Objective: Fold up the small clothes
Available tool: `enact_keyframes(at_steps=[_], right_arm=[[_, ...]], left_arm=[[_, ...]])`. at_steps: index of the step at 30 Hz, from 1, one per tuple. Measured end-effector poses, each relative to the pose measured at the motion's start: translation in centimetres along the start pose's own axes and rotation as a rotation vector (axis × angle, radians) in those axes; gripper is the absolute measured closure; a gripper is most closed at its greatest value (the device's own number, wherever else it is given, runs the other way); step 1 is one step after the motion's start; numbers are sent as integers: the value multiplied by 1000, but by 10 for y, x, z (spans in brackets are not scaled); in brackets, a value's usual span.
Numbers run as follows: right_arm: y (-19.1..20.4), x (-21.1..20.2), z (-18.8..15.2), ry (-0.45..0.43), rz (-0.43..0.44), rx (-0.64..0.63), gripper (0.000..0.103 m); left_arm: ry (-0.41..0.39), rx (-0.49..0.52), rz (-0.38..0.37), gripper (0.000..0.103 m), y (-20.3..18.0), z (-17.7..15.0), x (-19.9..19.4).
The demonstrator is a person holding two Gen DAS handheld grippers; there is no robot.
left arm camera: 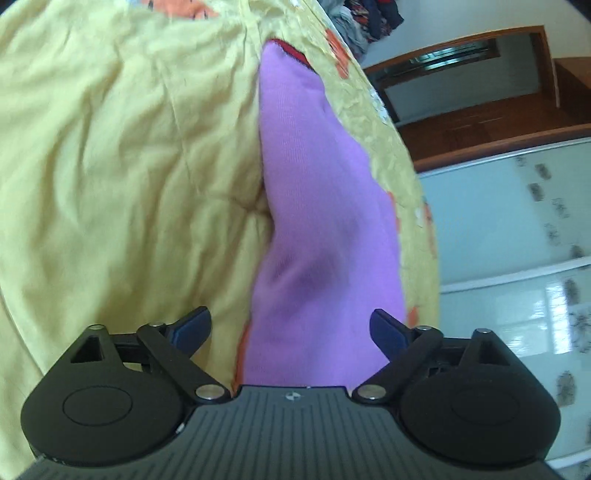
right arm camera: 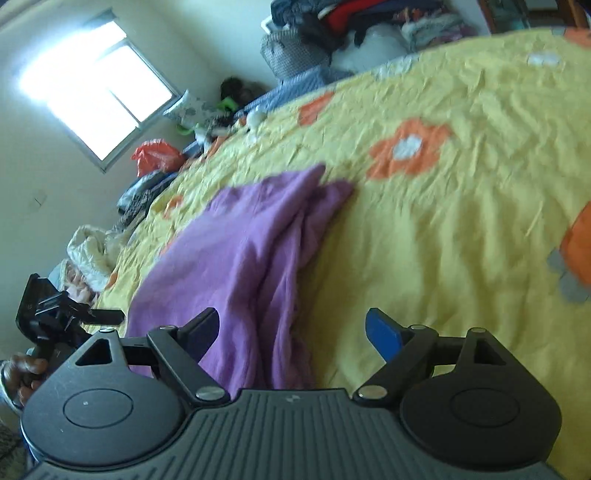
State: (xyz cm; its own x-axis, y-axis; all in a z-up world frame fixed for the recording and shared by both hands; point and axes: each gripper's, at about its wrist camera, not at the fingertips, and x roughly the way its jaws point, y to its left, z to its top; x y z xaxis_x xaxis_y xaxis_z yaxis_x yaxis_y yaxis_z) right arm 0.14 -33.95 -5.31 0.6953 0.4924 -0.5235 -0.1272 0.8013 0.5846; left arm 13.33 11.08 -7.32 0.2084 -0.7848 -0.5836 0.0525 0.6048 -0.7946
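Note:
A small purple garment point(left arm camera: 310, 206) lies stretched out on the yellow bedspread point(left arm camera: 122, 155), with a red trim at its far end. My left gripper point(left arm camera: 291, 330) is open, its jaws on either side of the garment's near end, not closed on it. In the right wrist view the same purple garment point(right arm camera: 240, 258) lies crumpled on the bedspread point(right arm camera: 443, 221). My right gripper point(right arm camera: 291, 332) is open, with the garment's near edge between its jaws. The left gripper point(right arm camera: 55, 314) shows at the far left, held by a hand.
The bedspread has orange flowers point(right arm camera: 406, 147). Piles of clothes point(right arm camera: 351, 26) and a red bag point(right arm camera: 155, 155) sit along the far bed edge under a window point(right arm camera: 92, 99). A wooden doorway point(left arm camera: 480, 85) and tiled floor point(left arm camera: 517, 240) lie to the right of the bed.

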Motion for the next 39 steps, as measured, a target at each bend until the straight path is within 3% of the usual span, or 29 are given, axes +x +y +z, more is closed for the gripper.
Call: enact_keyframes(at_steps=[3, 5, 6, 7, 8, 9, 13, 14, 15, 16, 17, 18, 20, 21, 22, 23, 25, 27, 30, 32, 36, 39], right_arm=[[16, 15, -9, 45, 42, -57, 3], [31, 24, -12, 55, 42, -152, 4], [38, 30, -12, 69, 24, -195, 16], [43, 33, -11, 68, 20, -220, 39], [41, 36, -8, 86, 25, -198, 90], [37, 36, -3, 95, 41, -144, 90], [48, 0, 11, 43, 66, -157, 90], [47, -11, 12, 20, 57, -148, 86], [46, -17, 10, 17, 36, -150, 75], [43, -15, 6, 51, 3, -173, 59], [40, -11, 1, 89, -50, -199, 16], [38, -13, -5, 73, -124, -224, 5], [37, -34, -14, -31, -139, -273, 5], [35, -45, -15, -58, -107, -270, 5], [35, -52, -16, -75, -59, -270, 6], [37, -58, -19, -97, -5, -292, 11], [47, -54, -23, -98, 19, -378, 26], [53, -38, -21, -41, 16, -434, 53], [45, -7, -11, 24, 16, -413, 72], [37, 4, -7, 84, 22, -381, 99], [36, -24, 0, 24, 56, -350, 100], [19, -4, -4, 91, -21, -339, 99]], left_arm=[[-35, -30, -25, 1, 1, -10, -1], [-56, -85, -28, 3, 1, -13, 2], [-66, -106, -19, 20, -2, -13, 5], [-64, -107, -7, 64, -6, -12, 9], [-40, -114, 20, 85, -12, -12, 14], [-40, -112, 15, 91, -18, -12, 16], [-44, -69, 22, 89, -43, -17, 6], [-41, -62, 32, 87, -43, -17, 11], [-31, -42, 57, 76, -40, -18, 13], [-9, -42, 97, 48, -33, -19, 18], [6, -65, 123, 44, -24, -22, 19], [-10, -88, 74, 28, -17, -26, 15], [-36, -70, 68, 18, -18, -33, 5], [-59, -63, 60, 5, -19, -36, -2], [-71, -75, 43, 2, -18, -40, -6], [-68, -88, 28, 2, -17, -41, -6], [-79, -95, 18, 2, -17, -47, -9], [-82, -74, 36, 2, -22, -49, -7], [-89, -58, 79, 2, -30, -48, -4], [-94, -67, 85, 1, -33, -44, 3], [-105, -54, 158, 16, -36, -43, 13], [-108, -77, 108, 11, -25, -46, 11]])
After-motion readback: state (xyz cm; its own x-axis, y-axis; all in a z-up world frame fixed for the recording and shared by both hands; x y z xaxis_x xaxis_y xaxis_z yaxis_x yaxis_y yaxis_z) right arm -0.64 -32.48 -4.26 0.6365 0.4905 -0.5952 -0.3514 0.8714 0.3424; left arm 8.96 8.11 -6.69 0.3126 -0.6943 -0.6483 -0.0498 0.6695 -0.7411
